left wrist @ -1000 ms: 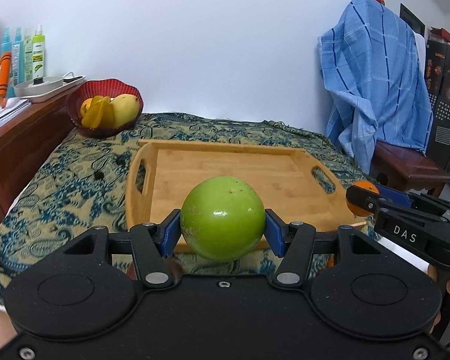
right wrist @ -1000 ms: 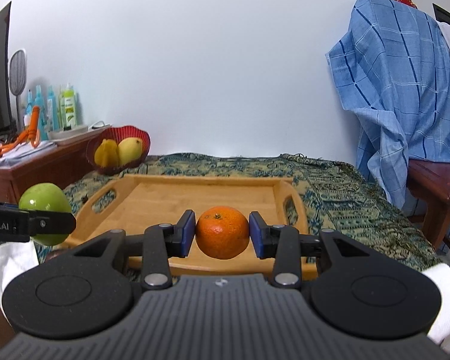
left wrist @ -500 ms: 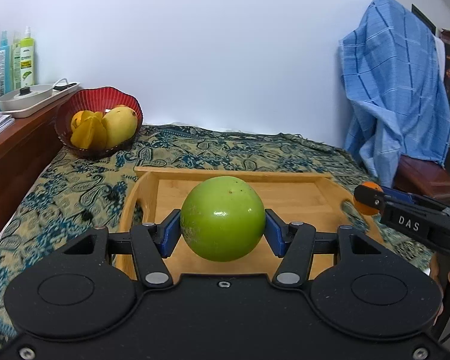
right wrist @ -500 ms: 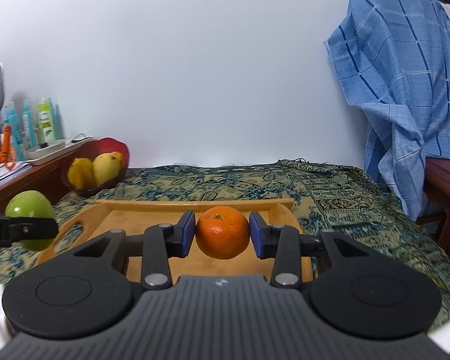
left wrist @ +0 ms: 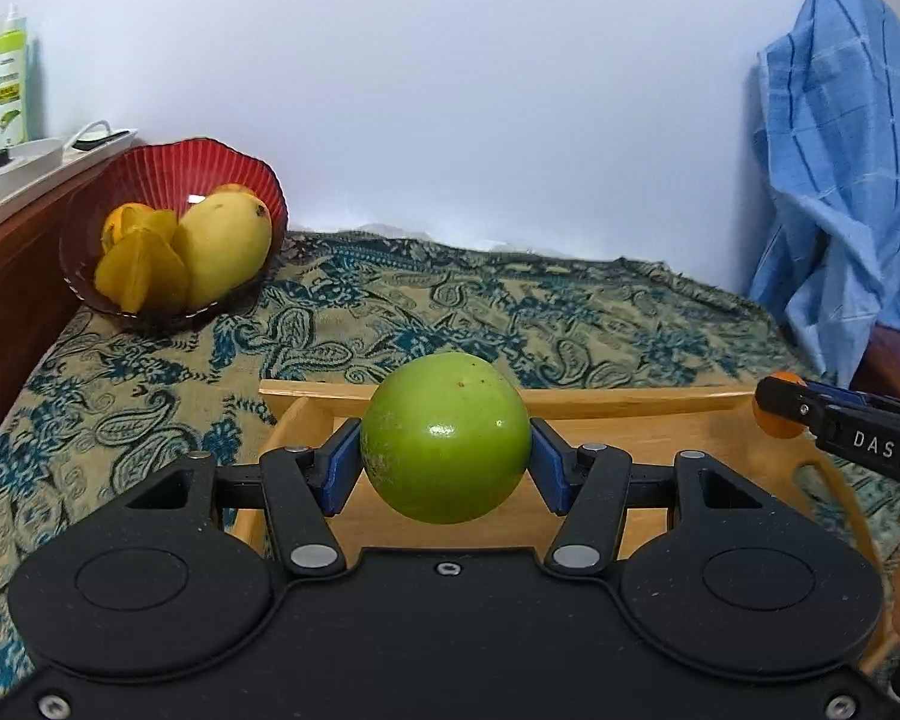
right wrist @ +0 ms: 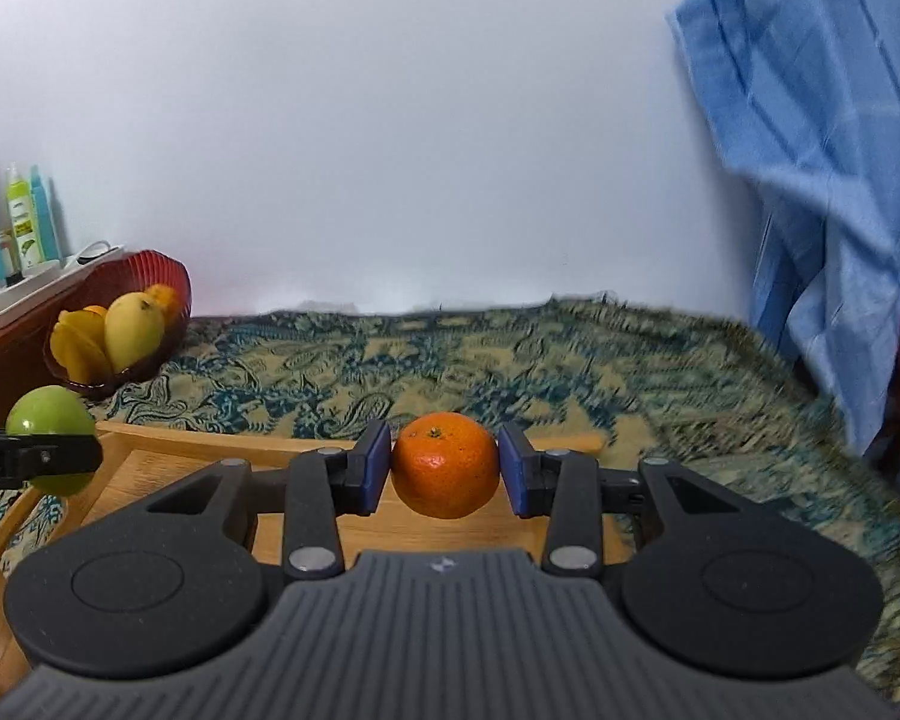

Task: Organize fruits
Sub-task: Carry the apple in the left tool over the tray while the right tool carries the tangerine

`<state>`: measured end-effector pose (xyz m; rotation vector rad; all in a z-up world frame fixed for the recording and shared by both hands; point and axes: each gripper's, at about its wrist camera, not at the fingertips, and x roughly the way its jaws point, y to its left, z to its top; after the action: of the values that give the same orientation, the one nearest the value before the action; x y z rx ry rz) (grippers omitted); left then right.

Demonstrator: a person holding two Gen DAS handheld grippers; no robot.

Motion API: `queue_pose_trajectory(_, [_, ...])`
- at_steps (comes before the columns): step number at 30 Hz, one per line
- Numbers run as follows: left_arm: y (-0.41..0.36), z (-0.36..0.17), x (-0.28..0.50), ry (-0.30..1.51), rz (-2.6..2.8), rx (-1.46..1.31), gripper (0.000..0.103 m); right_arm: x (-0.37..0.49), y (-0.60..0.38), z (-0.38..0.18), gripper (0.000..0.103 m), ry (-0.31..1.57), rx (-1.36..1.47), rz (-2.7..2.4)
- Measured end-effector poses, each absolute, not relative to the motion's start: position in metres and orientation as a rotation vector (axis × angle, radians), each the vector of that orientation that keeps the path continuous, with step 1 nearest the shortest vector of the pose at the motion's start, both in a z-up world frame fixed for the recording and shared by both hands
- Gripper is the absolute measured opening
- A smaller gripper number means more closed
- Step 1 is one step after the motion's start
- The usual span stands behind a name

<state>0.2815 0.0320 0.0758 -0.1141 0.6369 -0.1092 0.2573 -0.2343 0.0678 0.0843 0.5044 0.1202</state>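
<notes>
Fruit fills both grippers. The left gripper [left wrist: 445, 463] pinches a green apple [left wrist: 445, 437] between its blue pads [left wrist: 343, 467], which press on either flank of the fruit, and holds it in the air over the near-left part of a wooden tray [left wrist: 606, 403]. The right gripper [right wrist: 445, 468] pinches an orange [right wrist: 445, 463] in the same way, clear of the tray's floor and above its far rail. Each gripper shows in the other's view: the apple appears at the left edge of the right wrist view, the orange's edge and a black finger marked DAS at the right edge of the left wrist view, so the two are side by side over the tray and well apart. The tray lies on a surface covered by a blue and tan paisley cloth [left wrist: 510, 312], toward its near edge; whether that surface is a desk or a bed cannot be told. At the cloth's far-left corner, against a brown wooden cabinet [left wrist: 12, 276], stands a red ribbed bowl [left wrist: 174, 174] with a yellow mango [left wrist: 225, 246], a starfruit [left wrist: 141, 276] and another orange fruit behind them. On top of the cabinet lies a white tray [left wrist: 18, 174] with bottles [left wrist: 7, 78] behind it. A blue checked cloth [left wrist: 840, 168] hangs at the right, beyond the paisley cloth's right edge. A white wall rises behind the far edge.
</notes>
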Motion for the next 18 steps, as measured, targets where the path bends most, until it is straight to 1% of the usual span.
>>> queue_pose_trajectory(7, [0.032,0.061,0.298,0.685,-0.146,-0.157,0.055,0.279,-0.230,0.048,0.044,0.556,0.144,0.132])
queue_pose_trajectory(18, [0.028,0.044,0.307,0.710,-0.159,-0.146,0.055,0.290,-0.229,0.034,0.044,0.600,0.134,0.105])
